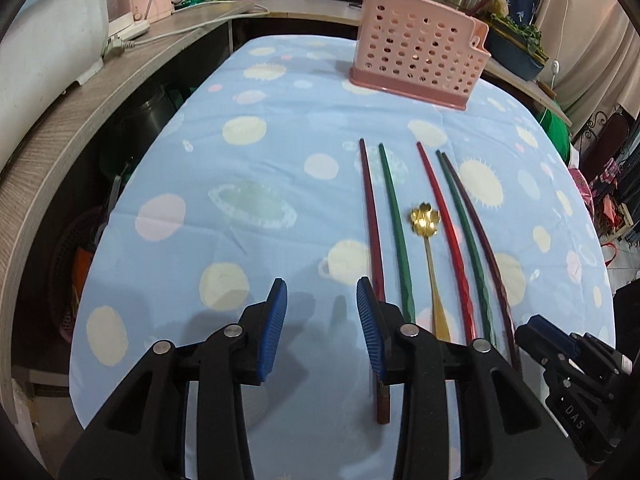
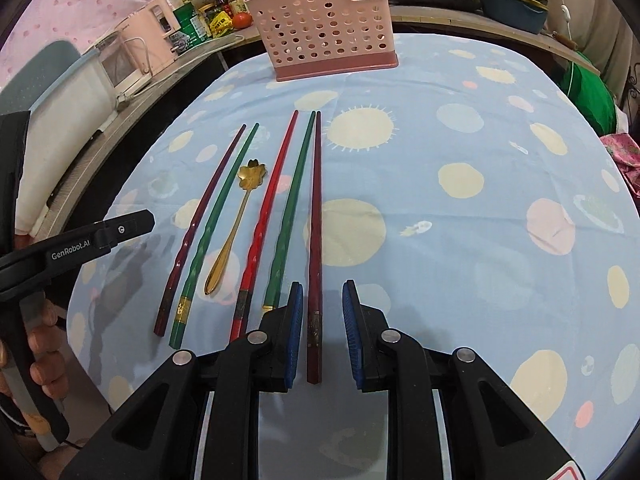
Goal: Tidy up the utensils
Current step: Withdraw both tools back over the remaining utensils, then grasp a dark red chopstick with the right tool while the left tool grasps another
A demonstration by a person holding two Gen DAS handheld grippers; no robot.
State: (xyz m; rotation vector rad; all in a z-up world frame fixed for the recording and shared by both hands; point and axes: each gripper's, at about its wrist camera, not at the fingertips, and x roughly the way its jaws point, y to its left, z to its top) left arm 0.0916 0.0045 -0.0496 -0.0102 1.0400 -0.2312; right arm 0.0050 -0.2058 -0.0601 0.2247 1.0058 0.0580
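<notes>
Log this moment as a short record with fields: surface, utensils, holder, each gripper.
surface: blue tablecloth with pale dots
utensils: five chopsticks lying side by side, two dark maroon, two green, one red; gold flower-bowl spoon among them
holder: pink perforated plastic basket, upright at far end; contents unclear
left gripper: open, above the cloth
right gripper: open, fingers either side of the rightmost maroon chopstick

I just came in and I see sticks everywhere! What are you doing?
A person holds a claw in each hand, tidying utensils. Five chopsticks and a gold spoon lie in a row on the blue tablecloth. The right claw is open around the rightmost dark chopstick, not yet pinching it. The left claw is open and empty. The pink holder waits at the far end.
</notes>
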